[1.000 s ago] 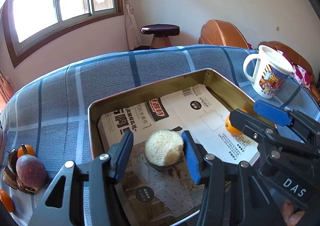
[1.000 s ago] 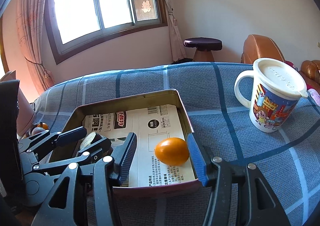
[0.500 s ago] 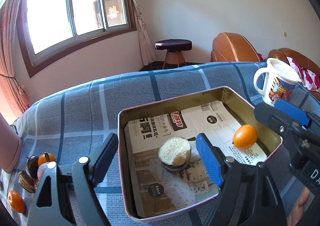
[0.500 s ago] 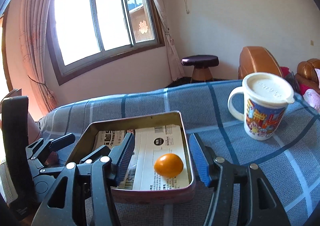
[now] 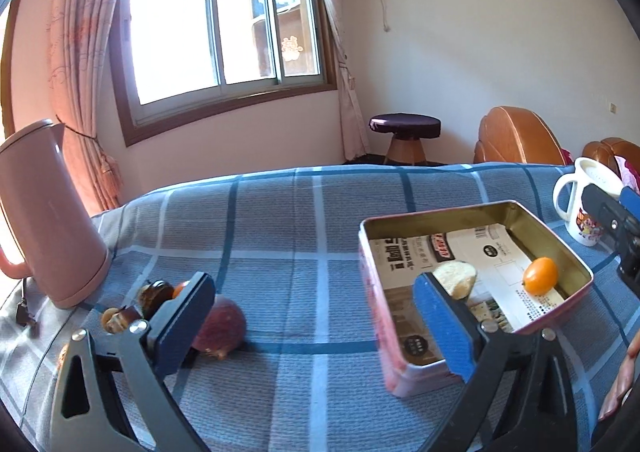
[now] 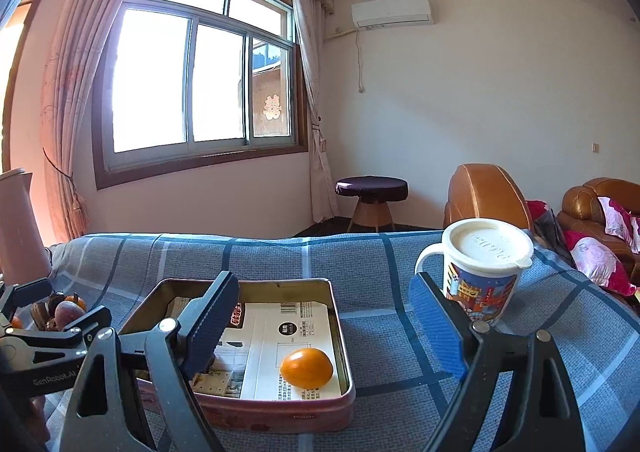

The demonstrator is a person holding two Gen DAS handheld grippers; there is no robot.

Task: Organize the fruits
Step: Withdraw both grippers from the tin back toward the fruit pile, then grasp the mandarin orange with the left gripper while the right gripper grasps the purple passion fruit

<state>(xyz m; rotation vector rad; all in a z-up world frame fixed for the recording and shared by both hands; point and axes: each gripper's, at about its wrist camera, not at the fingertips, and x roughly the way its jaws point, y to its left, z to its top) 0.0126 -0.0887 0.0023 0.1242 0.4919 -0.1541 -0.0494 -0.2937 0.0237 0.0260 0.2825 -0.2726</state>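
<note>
A metal tin (image 5: 440,211) lined with printed paper sits on the blue checked cloth. In it lie a small orange fruit (image 5: 540,276) and a pale cut fruit (image 5: 456,278). My left gripper (image 5: 312,324) hangs over bare cloth left of the tin, its jaws opening wide with nothing between them. A purple fruit (image 5: 224,326) lies just past its left finger, beside dark fruits (image 5: 156,292). My right gripper (image 6: 326,328) hovers at the tin's near right corner, jaws opening. The orange fruit (image 6: 306,367) lies free in the tin (image 6: 248,284) below them.
A pink kettle (image 5: 48,211) stands at the far left of the table. A lidded white cartoon mug (image 6: 480,280) stands right of the tin, close behind my right finger. Beyond the table are a stool, brown armchairs and a window.
Both grippers opened and drew back. The left let go of the pale cut fruit and swung left toward the loose fruits. The right released the orange fruit and tilted upward.
</note>
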